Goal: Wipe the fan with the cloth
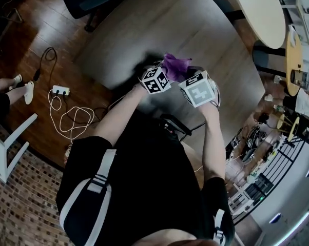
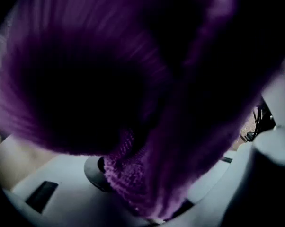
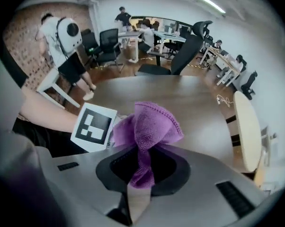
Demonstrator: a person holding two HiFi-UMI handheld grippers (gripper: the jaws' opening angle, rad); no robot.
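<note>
The purple cloth (image 3: 149, 124) is up in the air over the big grey worktop (image 1: 211, 40), held between the two tongs. The right tongs (image 3: 141, 176) are closed tight on a bunch of it. The left tongs (image 2: 148, 208) look closed on it too, and the cloth flops right over that gripper's camera. I can't find the fan in any view. So I think no wiping has begun. The cloth is picked up and that's all. The person has yet to bring it to the fan and rub it clean.
</note>
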